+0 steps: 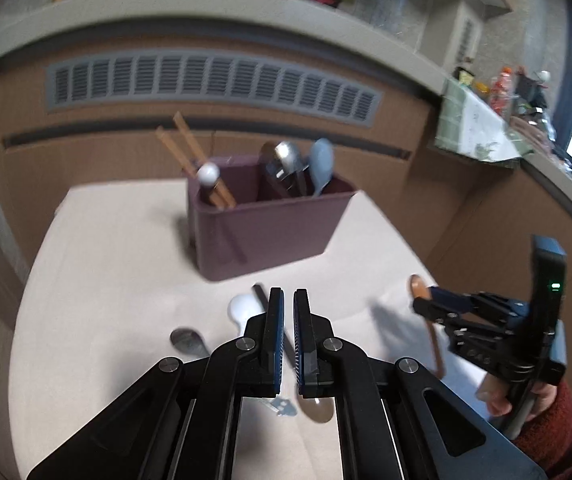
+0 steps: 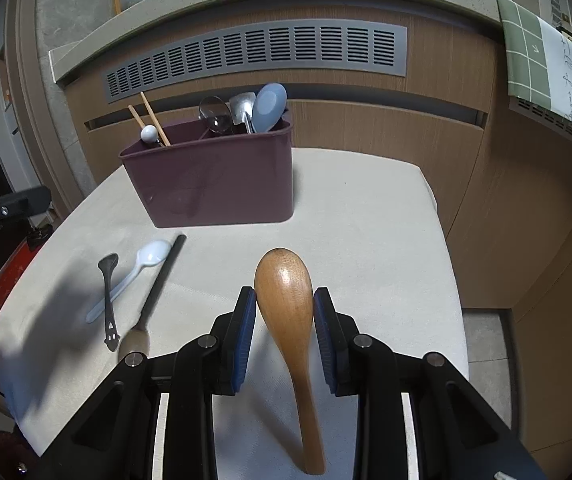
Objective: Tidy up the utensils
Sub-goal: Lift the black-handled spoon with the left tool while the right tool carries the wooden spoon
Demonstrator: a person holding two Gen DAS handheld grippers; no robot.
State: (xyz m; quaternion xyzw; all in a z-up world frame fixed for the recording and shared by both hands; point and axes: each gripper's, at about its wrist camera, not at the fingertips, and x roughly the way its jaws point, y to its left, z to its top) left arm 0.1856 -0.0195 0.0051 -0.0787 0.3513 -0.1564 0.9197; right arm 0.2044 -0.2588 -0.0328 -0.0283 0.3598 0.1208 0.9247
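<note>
While the left gripper [image 1: 289,300] jaws sit narrow, the right gripper [image 2: 284,300] clasps the wooden spoon [image 2: 286,300].

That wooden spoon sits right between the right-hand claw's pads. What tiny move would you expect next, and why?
Probably the right gripper lifts the wooden spoon a little. Its blue pads already flank the bowl on both sides, while the handle reaches down to the table. The spoon compartment of the maroon caddy stands higher, so it likely needs height first.

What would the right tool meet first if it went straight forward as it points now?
Probably the dark maroon plastic utensil caddy, standing ahead and slightly left. The brown wooden spoon between the right tool's fingers would likely touch it first; depth is unclear.
</note>
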